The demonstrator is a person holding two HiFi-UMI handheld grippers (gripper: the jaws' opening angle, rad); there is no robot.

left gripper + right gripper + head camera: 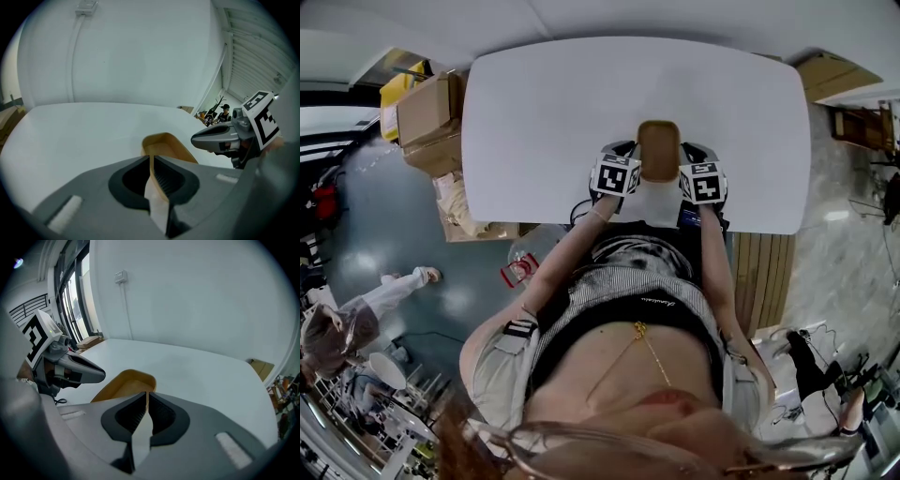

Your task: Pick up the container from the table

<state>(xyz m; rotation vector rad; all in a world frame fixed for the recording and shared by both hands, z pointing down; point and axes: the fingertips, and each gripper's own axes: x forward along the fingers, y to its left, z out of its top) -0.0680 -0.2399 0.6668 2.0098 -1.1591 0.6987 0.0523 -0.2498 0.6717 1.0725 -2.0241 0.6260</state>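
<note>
A tan, shallow oblong container (659,148) sits near the front edge of the white table (553,112). My left gripper (616,175) is at its left side and my right gripper (703,183) at its right side. In the left gripper view the container (168,145) runs ahead, and the left gripper (151,157) is shut with the container's thin wall between its pads. The right gripper view shows the container (123,383) with its wall filling the narrow gap of the right gripper (147,394). Each view also shows the other gripper across the container.
Cardboard boxes (427,112) and a yellow bin stand on the floor left of the table. A wooden crate (825,73) sits at the far right corner. A person in white (366,314) is on the floor area at lower left. The white tabletop stretches beyond the container.
</note>
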